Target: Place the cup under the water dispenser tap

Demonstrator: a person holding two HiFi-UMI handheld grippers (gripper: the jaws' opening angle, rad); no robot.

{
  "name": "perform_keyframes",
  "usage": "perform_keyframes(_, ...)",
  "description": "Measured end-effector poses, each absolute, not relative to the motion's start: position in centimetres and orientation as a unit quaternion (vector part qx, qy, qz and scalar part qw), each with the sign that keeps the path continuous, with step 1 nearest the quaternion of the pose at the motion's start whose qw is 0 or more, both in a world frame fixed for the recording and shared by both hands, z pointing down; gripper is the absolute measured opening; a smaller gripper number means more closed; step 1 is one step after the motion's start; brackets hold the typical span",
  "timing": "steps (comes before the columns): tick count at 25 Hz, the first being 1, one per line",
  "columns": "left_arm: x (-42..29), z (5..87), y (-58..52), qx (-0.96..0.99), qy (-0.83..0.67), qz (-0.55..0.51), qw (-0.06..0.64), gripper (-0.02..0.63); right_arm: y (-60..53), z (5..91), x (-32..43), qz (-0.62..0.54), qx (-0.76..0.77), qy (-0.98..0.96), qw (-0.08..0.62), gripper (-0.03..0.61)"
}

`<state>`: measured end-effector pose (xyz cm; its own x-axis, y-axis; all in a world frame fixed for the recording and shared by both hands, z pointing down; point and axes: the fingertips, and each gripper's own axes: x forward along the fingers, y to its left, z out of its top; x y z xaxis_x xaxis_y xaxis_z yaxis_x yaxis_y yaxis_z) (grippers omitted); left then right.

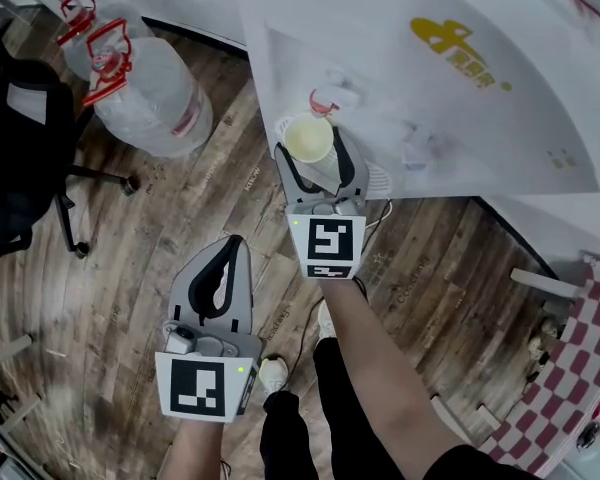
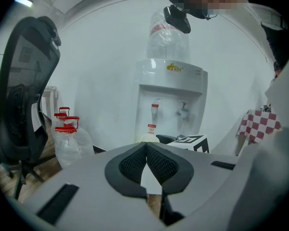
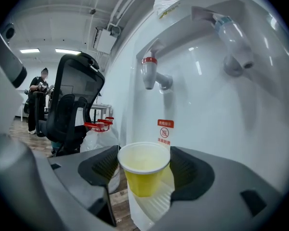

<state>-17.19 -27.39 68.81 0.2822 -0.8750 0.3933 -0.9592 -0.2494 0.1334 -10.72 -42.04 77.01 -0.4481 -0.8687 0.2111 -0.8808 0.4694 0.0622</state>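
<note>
The right gripper clamps the one yellow disposable cup below the red-capped tap, the left of two on the white water dispenser, while the left gripper hangs nearer, jaws pressed together on nothing.

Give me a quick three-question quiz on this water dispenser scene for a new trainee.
1. True or false: the left gripper holds the cup.
2. On the water dispenser, what colour marks the tap nearest above the cup? A. red B. blue C. green
3. Fill in: the left gripper's jaws are ____.
Key: 1 false, the right gripper holds it; 2 A; 3 shut.
</note>
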Motion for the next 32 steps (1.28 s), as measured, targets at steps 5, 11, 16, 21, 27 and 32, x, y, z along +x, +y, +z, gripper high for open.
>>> perform_keyframes(5, -17.6, 68.9, -27.3, 0.781, -0.588, 0.120, 0.174, 0.015, -42.1, 77.4, -11.1, 0.022, 0.512, -0.851, 0.116, 0.341)
perform_keyframes(11, -17.7, 68.8, -27.3, 0.781, -0.588, 0.121, 0.173, 0.015, -42.3, 78.0, -10.9, 0.031, 0.511, -0.850, 0.129, 0.342)
perform_keyframes(16, -17.5, 68.7, -27.0, 0.783, -0.584, 0.124, 0.172, 0.015, -41.9, 78.3, -10.7, 0.034, 0.505, -0.851, 0.138, 0.345)
perform_keyframes(21, -17.5, 68.6, -26.6, 0.779, -0.587, 0.128, 0.178, 0.015, -41.3, 78.2, -10.4, 0.043, 0.502, -0.852, 0.143, 0.345)
perform_keyframes(27, -17.5, 67.1, -25.9, 0.780, -0.584, 0.121, 0.190, 0.014, -39.6, 77.5, -9.8, 0.055, 0.492, -0.854, 0.162, 0.345)
perform_keyframes(32, -17.6, 64.6, -24.4, 0.782, -0.578, 0.115, 0.203, 0.014, -36.8, 76.3, -9.0, 0.074, 0.480, -0.855, 0.185, 0.335)
